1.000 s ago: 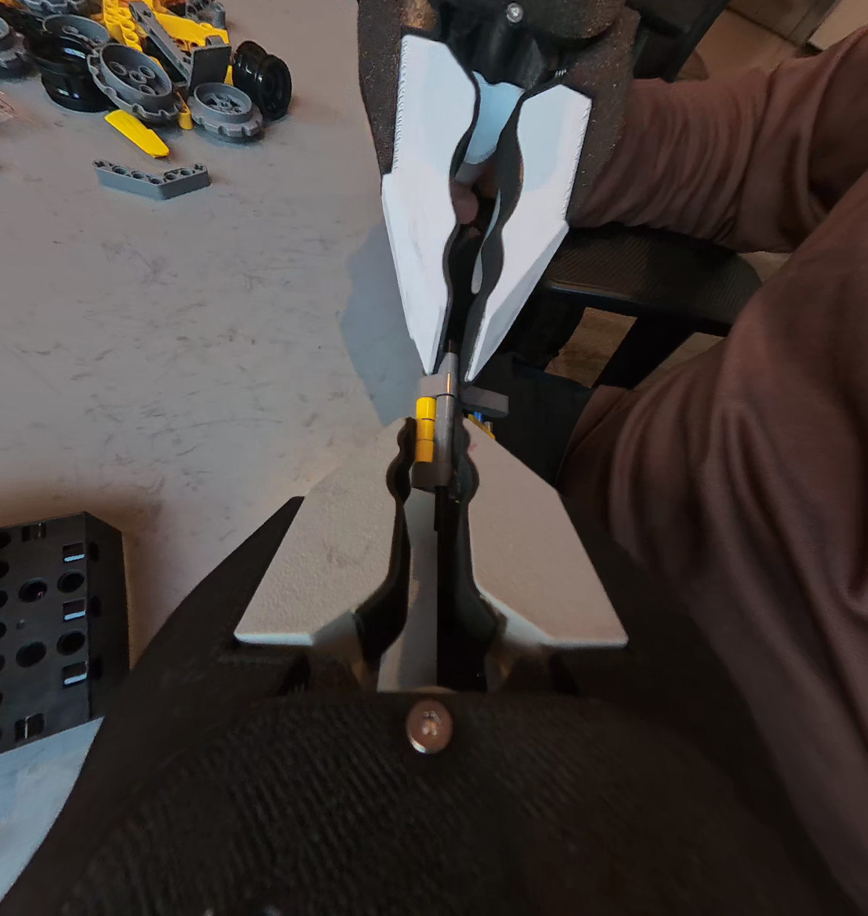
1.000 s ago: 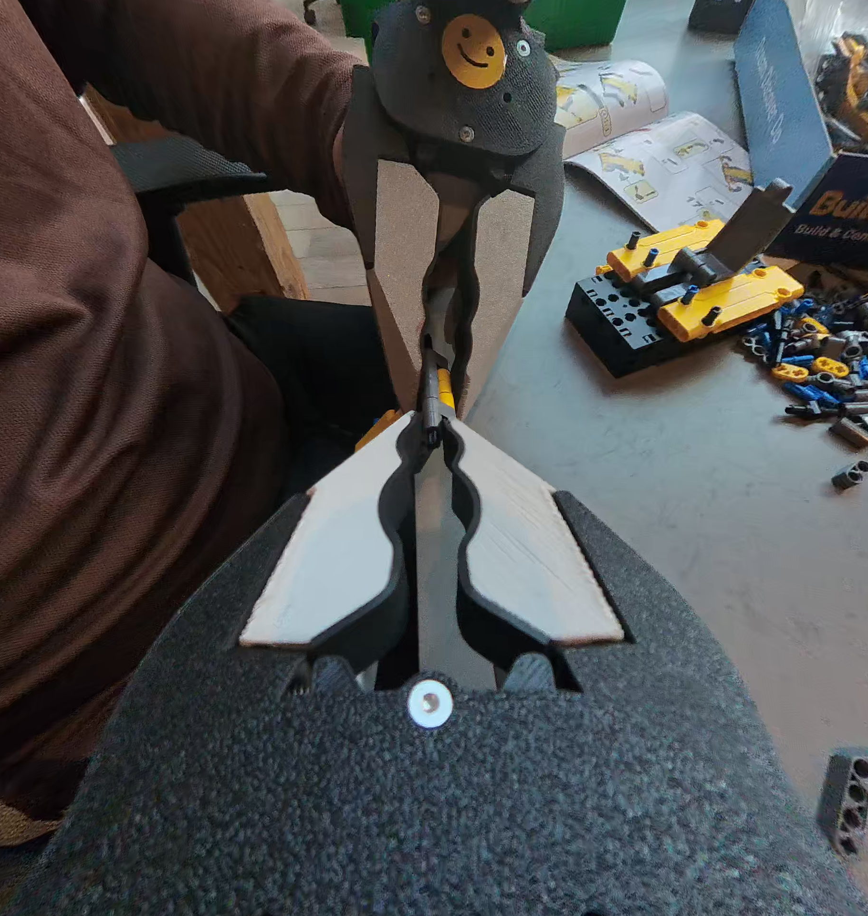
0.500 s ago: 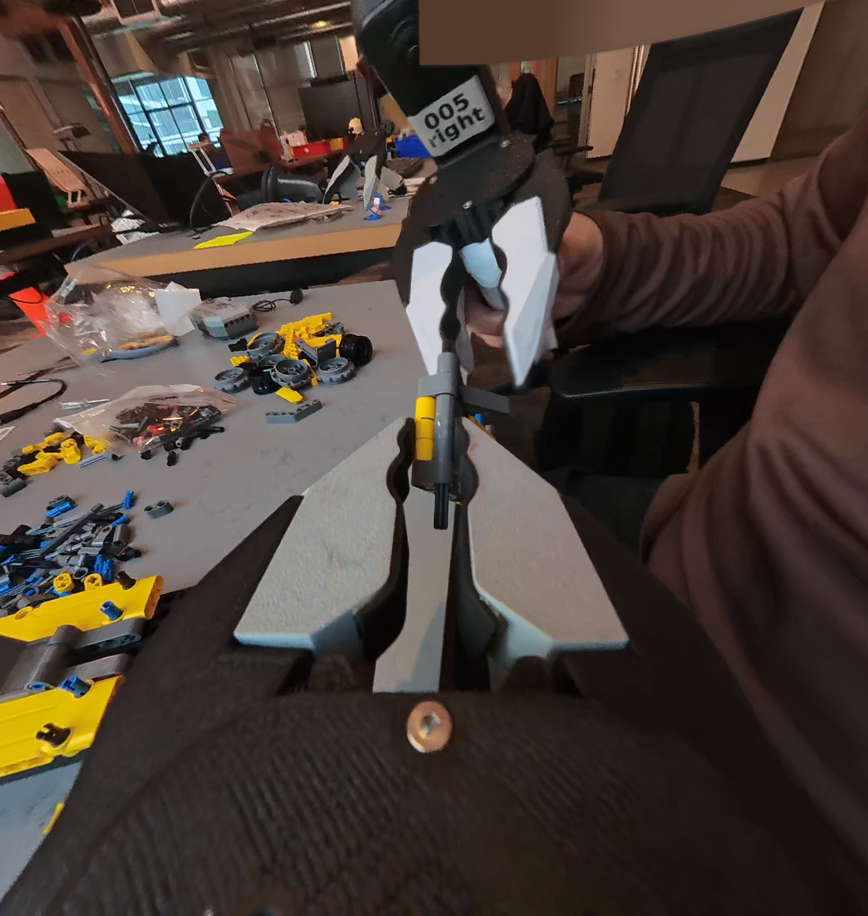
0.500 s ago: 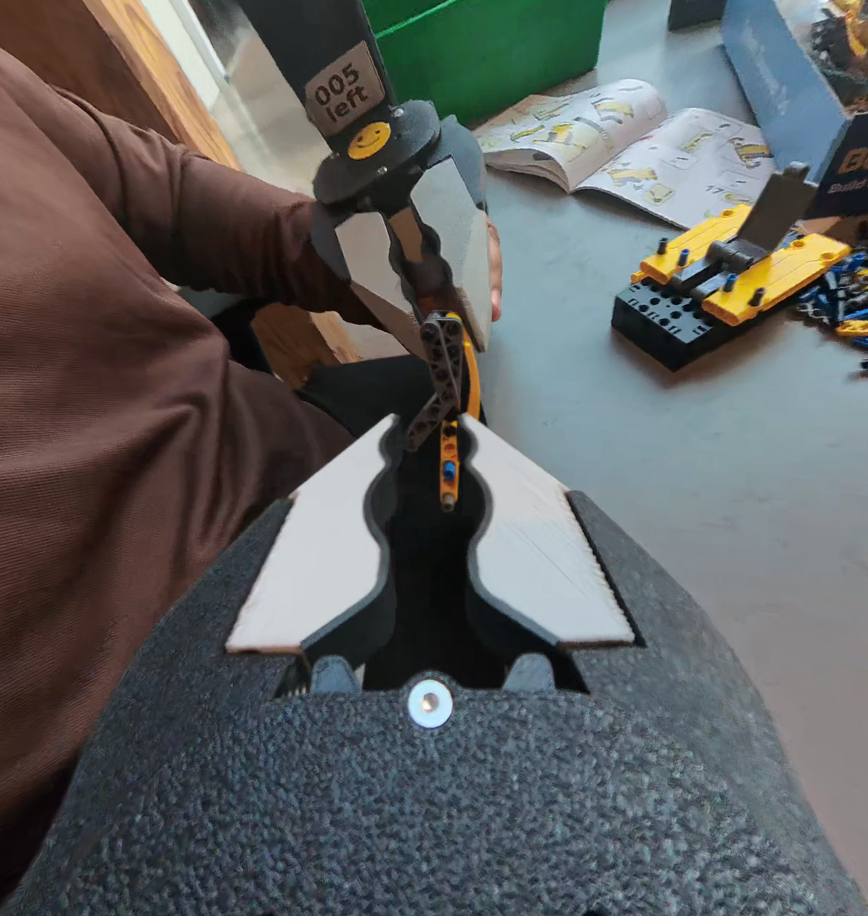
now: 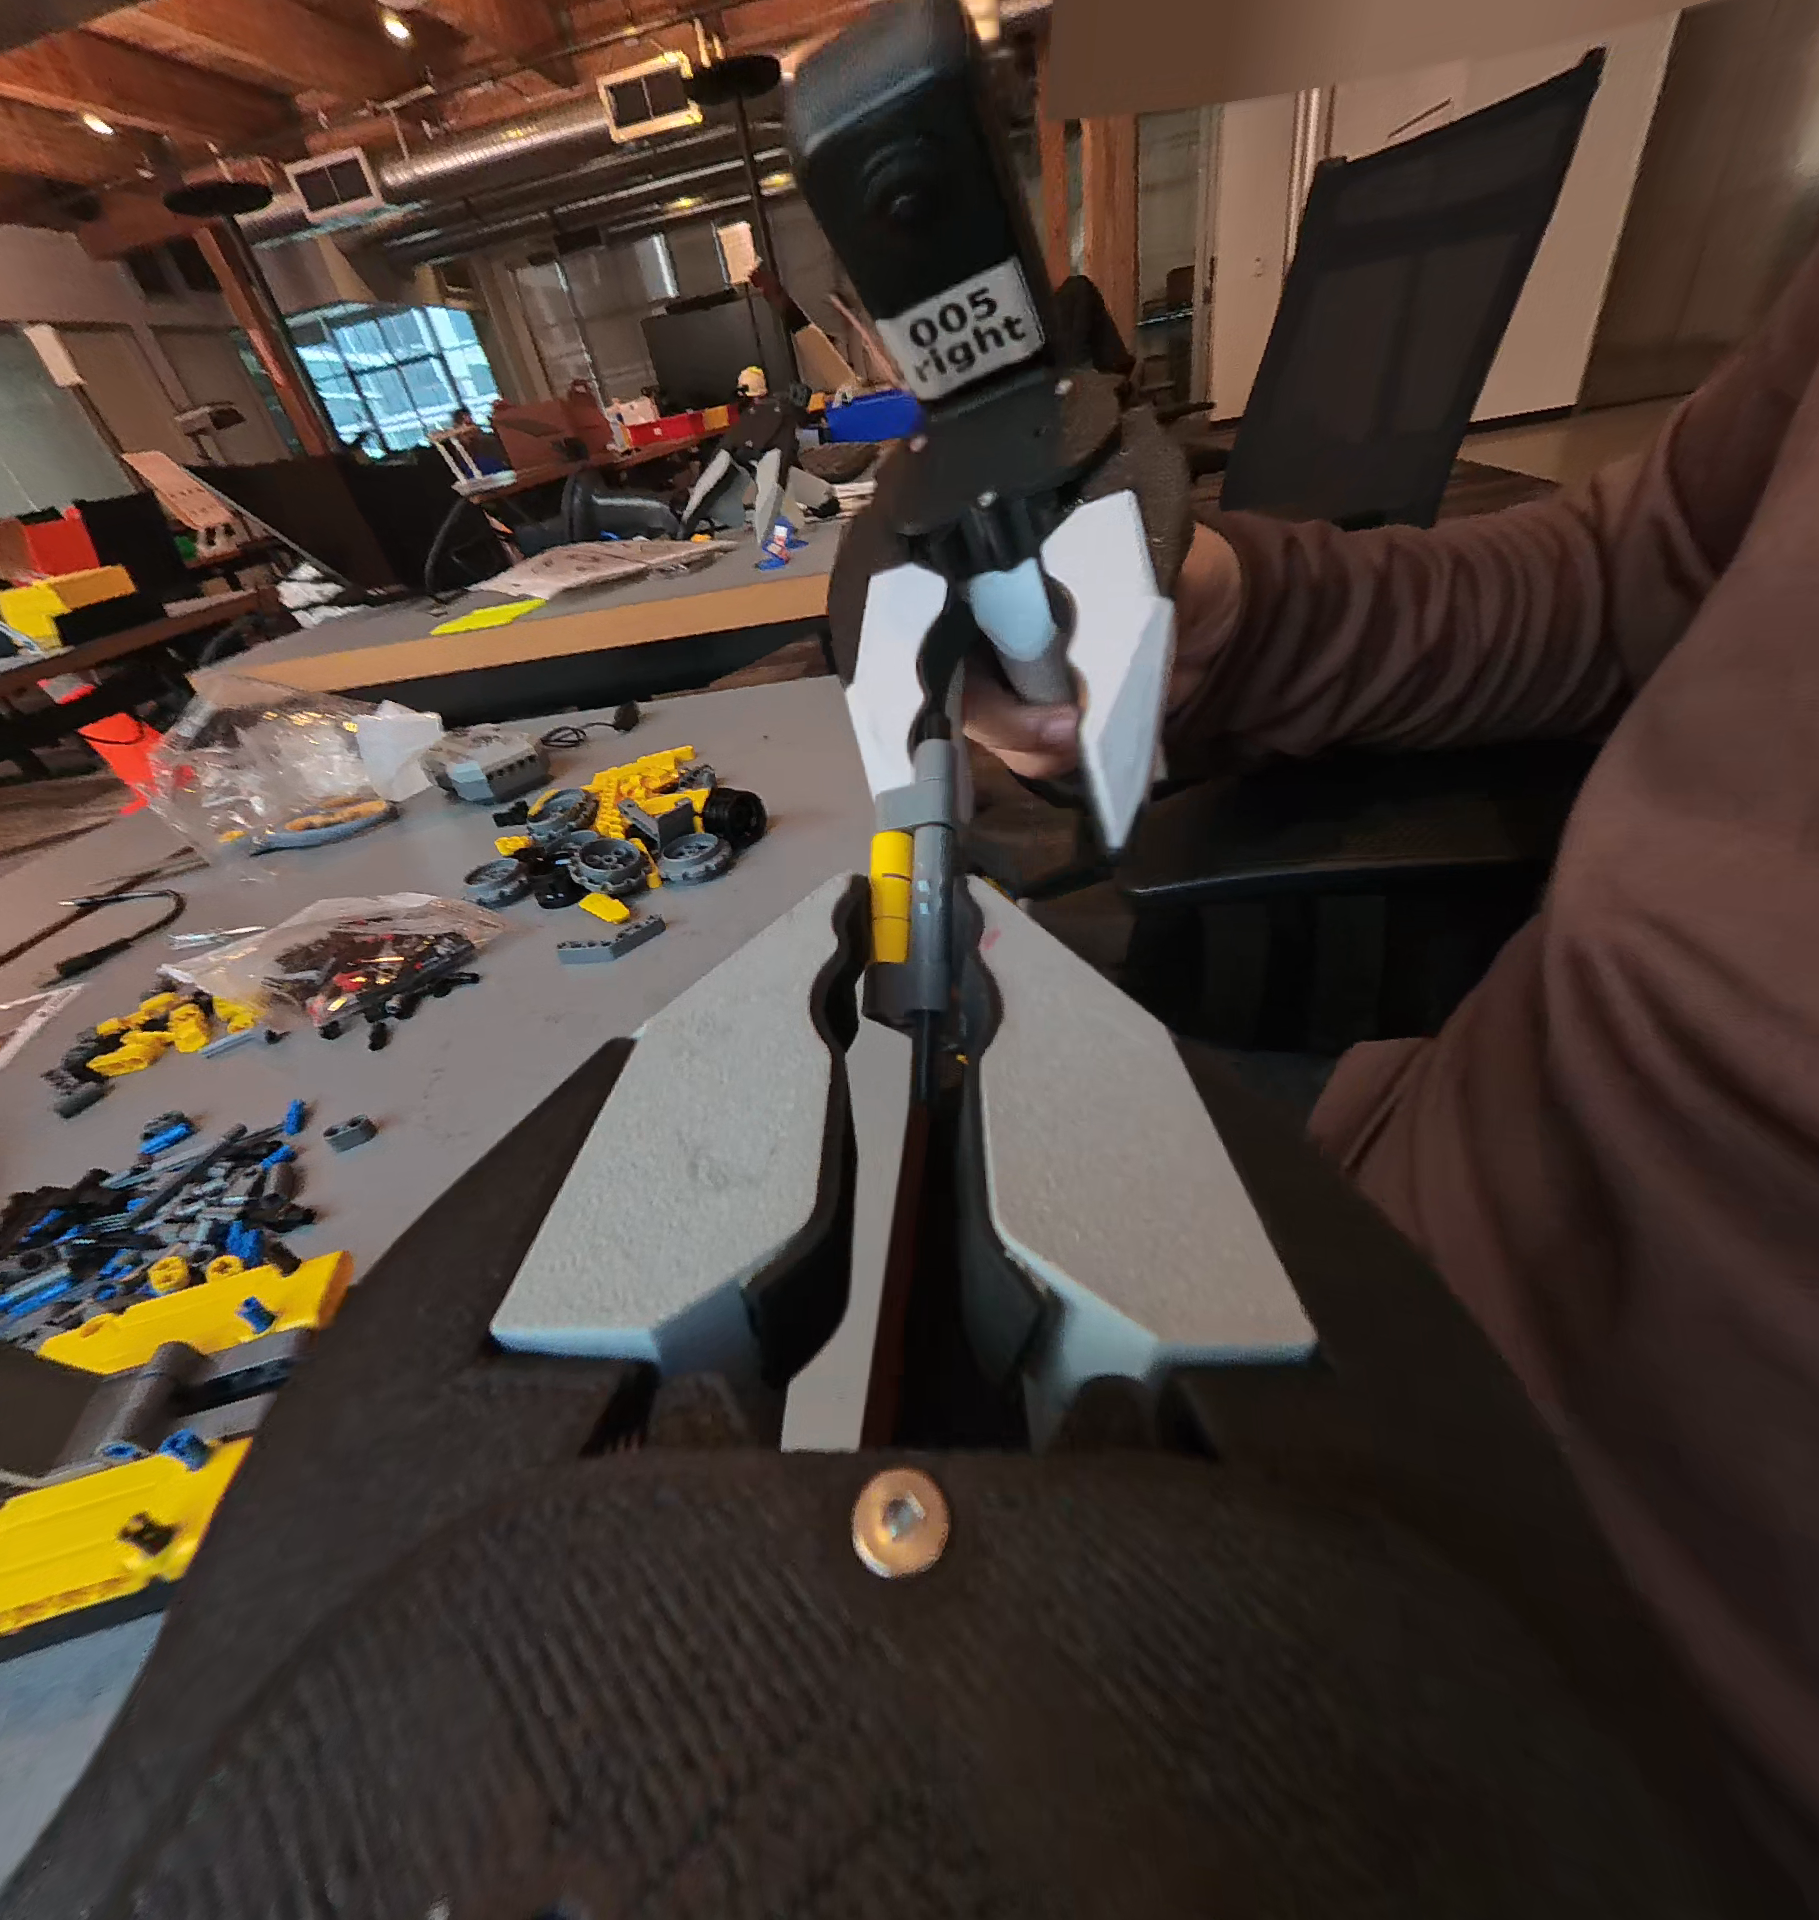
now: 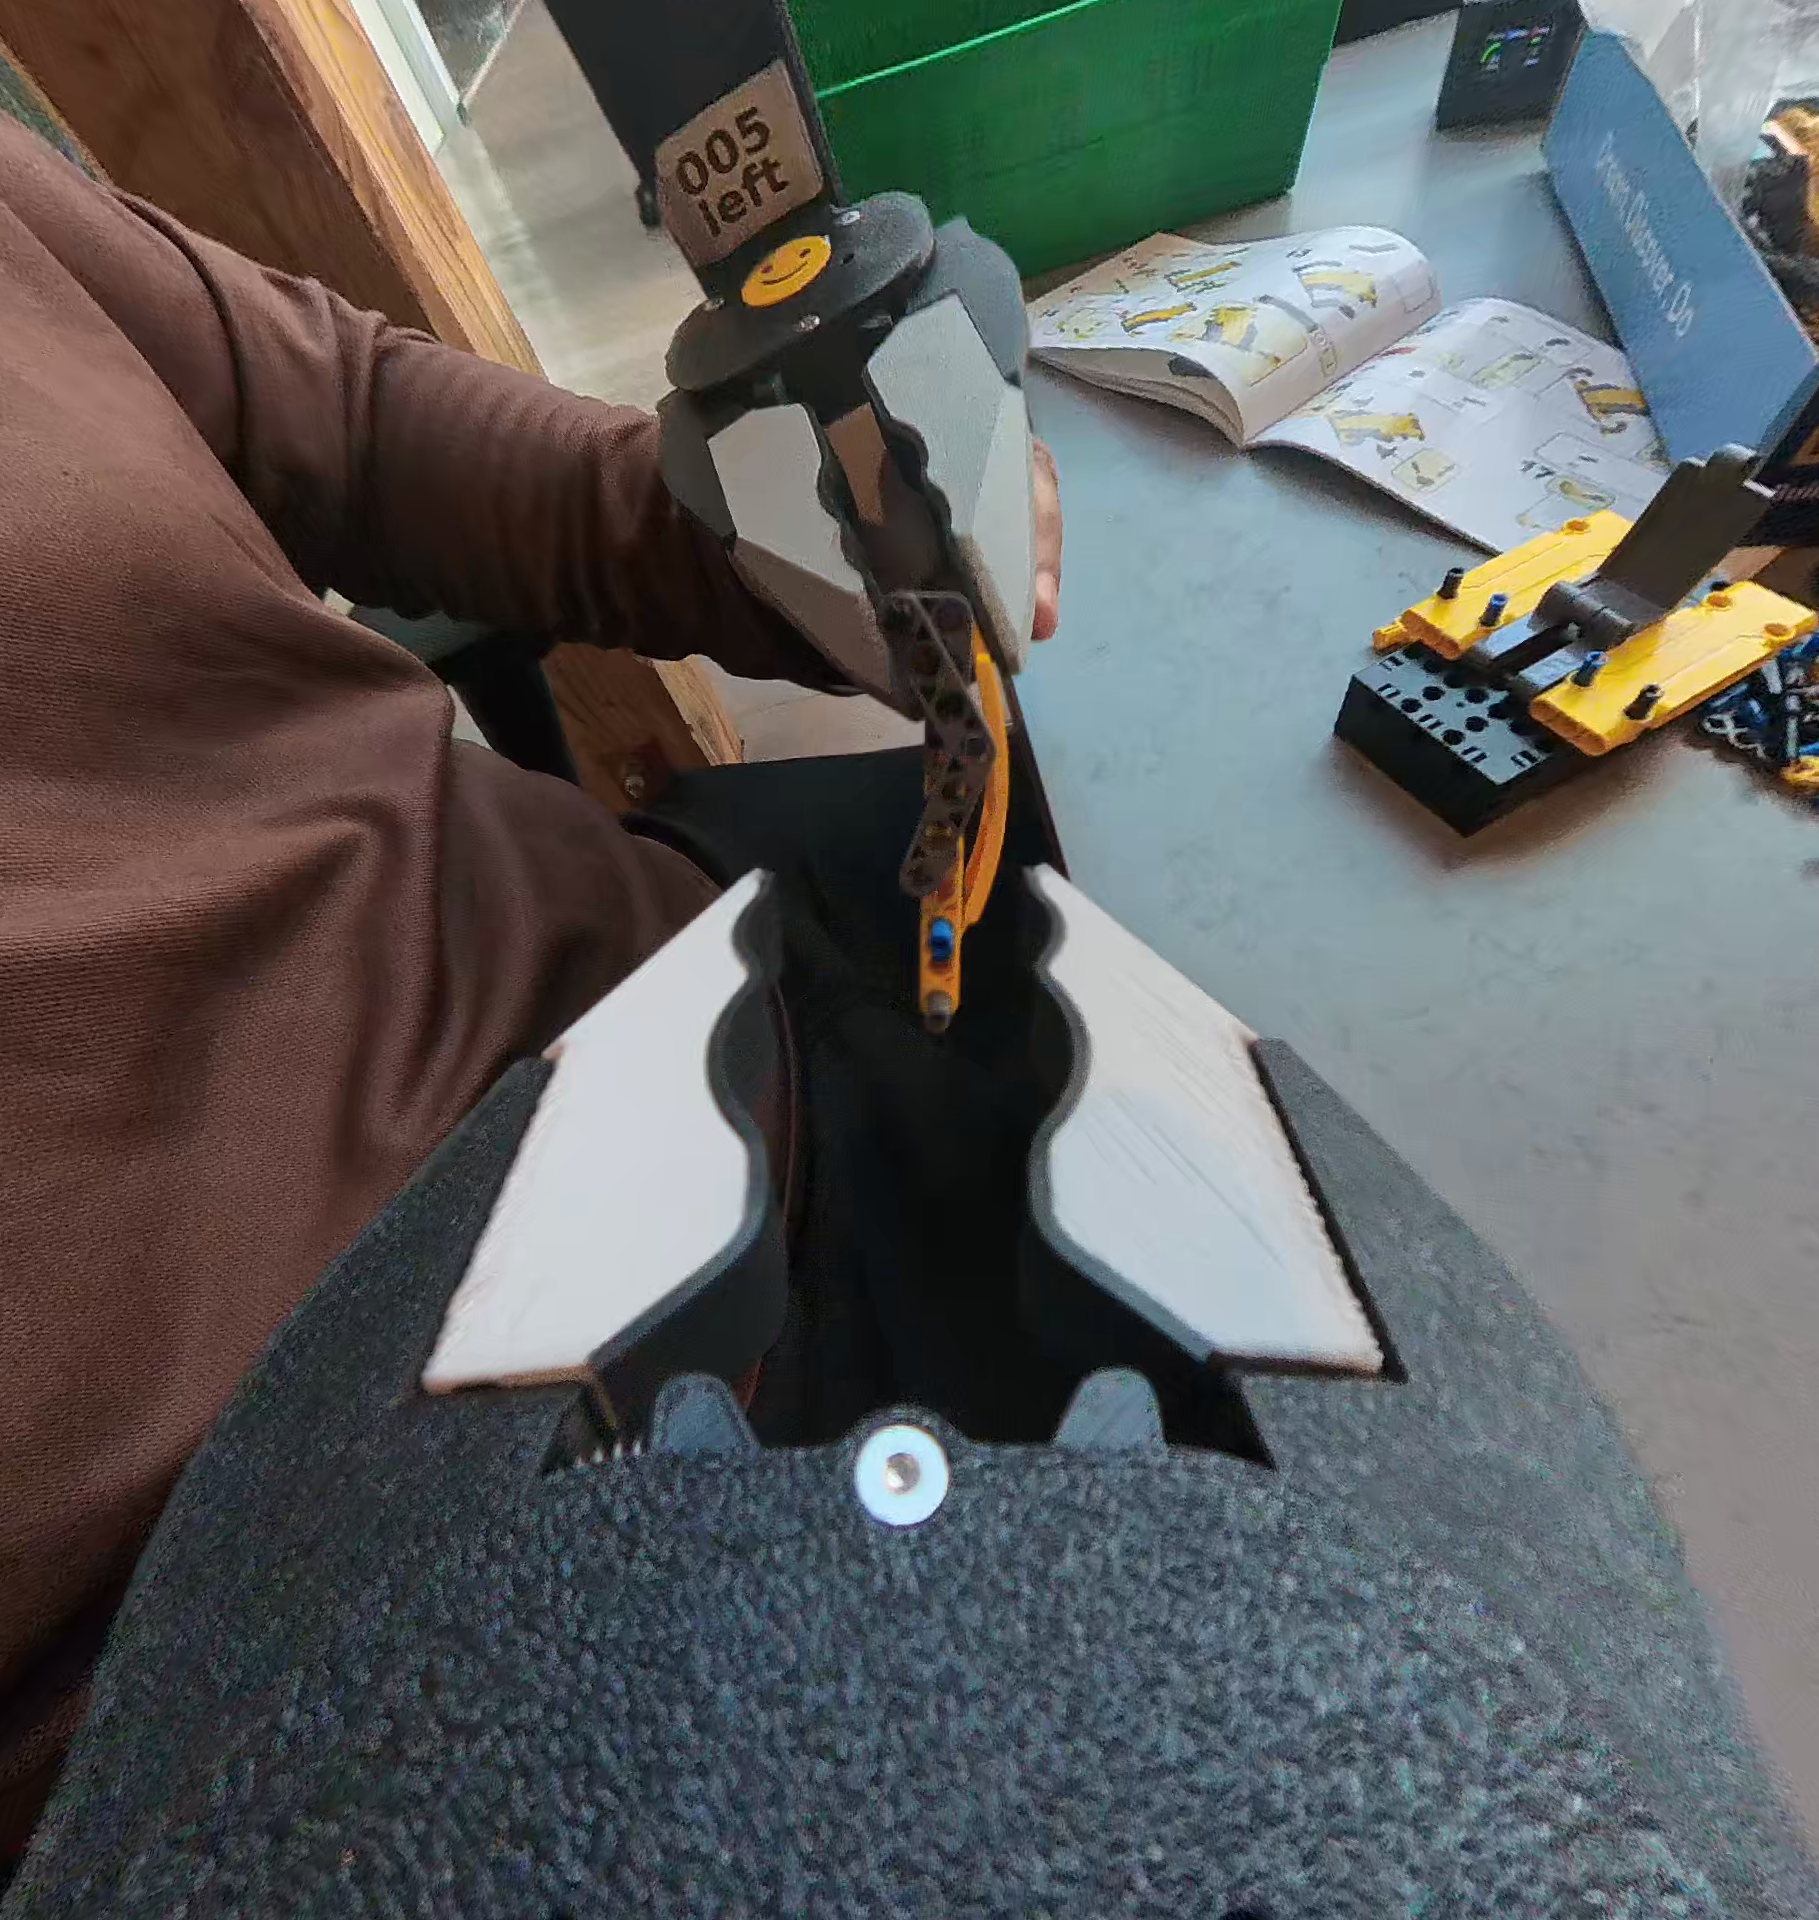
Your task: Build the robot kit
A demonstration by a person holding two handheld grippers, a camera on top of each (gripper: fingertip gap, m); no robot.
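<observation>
A clear plastic bag [image 5: 349,951] lying on the grey tabletop [image 5: 448,1060] holds small black and red building pieces; a second, crumpled clear bag [image 5: 261,753] farther back on that tabletop holds pale and yellow parts that are hard to make out. In the right wrist view a blue cardboard box [image 6: 1694,239] stands at the far edge of the tabletop, its contents only dimly seen, with a green crate [image 6: 1061,114] behind an open instruction booklet [image 6: 1331,364]. Loose grey wheels and yellow bricks [image 5: 624,831] and a heap of blue, black and yellow pins [image 5: 126,1184] are spread over the tabletop, and a black perforated block topped with yellow panels [image 6: 1549,675] rests near the box. Beyond the tabletop lies an open workshop with exposed ceiling beams, windows and cluttered desks.

The left gripper [image 5: 910,977] is clenched on a slim grey and yellow beam assembly [image 5: 910,904], held off the tabletop's near edge, over the lap of a person in a brown sleeve [image 5: 1507,1143]. Its long axis runs along the fingers, pointing away from the left gripper toward the right gripper [image 6: 900,904]. The right gripper's fingers are spread wide, released; the assembly's yellow end with a blue pin sits between them, and whether it touches either cannot be told.
</observation>
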